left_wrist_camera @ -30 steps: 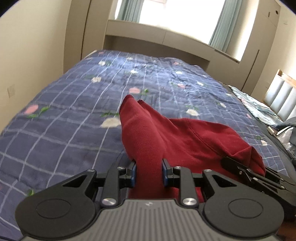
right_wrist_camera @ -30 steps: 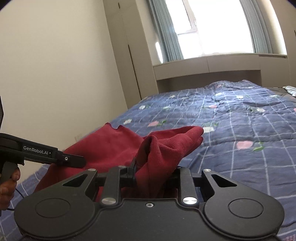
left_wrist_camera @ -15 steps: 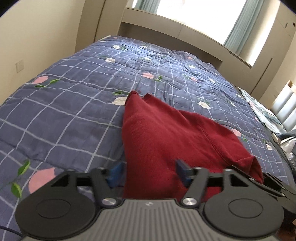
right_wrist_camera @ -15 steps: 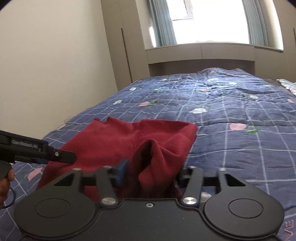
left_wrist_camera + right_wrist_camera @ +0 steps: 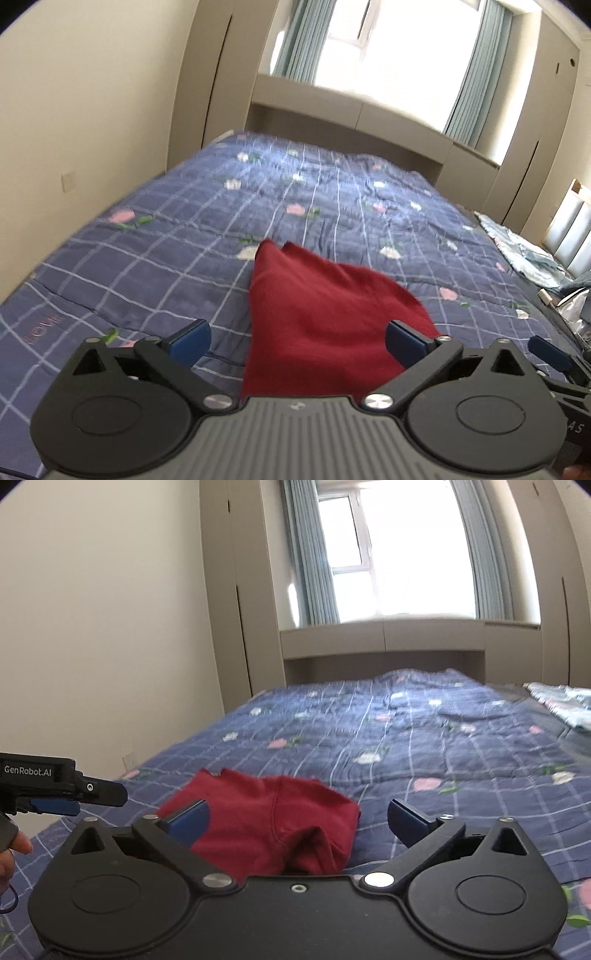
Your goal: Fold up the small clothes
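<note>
One red garment [image 5: 325, 317], two grippers, perhaps one crumpled blue cloth [image 5: 517, 243]

Daylight reaches you from the window [image 5: 402, 554], which is blown out to white glare in both views. The bedspread [image 5: 332, 206] and red cloth [image 5: 314, 314] look smeared by motion blur. Your fisheye lenses bend the walls and leave dark corners. Shadows are soft.

Ahead of my claws, the bed's blue checked quilt [image 5: 325, 206] runs bare to the window-side cabinet [image 5: 384, 642]. Red garment [image 5: 314, 325] lies low between them. Wall [image 5: 92, 110] closes the left; crumpled bedding [image 5: 524, 247] blocks far right.
</note>
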Demonstrator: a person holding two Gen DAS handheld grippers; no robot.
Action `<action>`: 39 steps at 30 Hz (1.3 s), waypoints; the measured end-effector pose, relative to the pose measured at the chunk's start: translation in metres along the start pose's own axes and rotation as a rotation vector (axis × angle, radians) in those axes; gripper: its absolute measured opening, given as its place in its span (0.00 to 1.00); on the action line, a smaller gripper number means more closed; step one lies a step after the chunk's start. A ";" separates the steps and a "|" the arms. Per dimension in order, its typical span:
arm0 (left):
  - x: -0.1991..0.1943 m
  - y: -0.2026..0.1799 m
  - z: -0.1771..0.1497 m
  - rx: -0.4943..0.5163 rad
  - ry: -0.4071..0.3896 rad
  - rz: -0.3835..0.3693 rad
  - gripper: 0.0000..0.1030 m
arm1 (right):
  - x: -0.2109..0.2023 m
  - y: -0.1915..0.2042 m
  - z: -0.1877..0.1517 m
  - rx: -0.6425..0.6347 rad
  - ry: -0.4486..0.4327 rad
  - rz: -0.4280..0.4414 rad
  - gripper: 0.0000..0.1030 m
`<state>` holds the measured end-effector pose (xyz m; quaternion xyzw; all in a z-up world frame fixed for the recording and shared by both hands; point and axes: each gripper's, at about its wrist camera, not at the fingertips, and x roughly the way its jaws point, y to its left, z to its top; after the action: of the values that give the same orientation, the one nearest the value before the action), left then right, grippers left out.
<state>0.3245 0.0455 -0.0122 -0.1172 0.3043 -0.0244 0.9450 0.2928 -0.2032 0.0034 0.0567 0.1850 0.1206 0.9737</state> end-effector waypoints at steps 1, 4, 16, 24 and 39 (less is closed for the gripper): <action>-0.009 -0.002 -0.002 0.002 -0.016 0.003 1.00 | -0.009 0.001 0.001 -0.004 -0.011 -0.003 0.99; -0.034 -0.008 -0.011 0.016 -0.059 0.014 1.00 | -0.036 0.005 0.002 -0.014 -0.044 -0.016 0.99; -0.105 -0.012 -0.067 0.061 -0.113 0.051 1.00 | -0.132 0.022 -0.029 -0.022 -0.109 -0.041 0.99; -0.125 -0.012 -0.117 0.143 -0.105 0.102 1.00 | -0.165 0.033 -0.061 -0.030 -0.107 -0.076 0.99; -0.130 0.000 -0.143 0.133 -0.098 0.115 1.00 | -0.172 0.045 -0.093 -0.058 -0.070 -0.113 0.99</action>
<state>0.1358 0.0317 -0.0507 -0.0377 0.2618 0.0157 0.9643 0.0934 -0.1977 -0.0162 0.0219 0.1503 0.0686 0.9860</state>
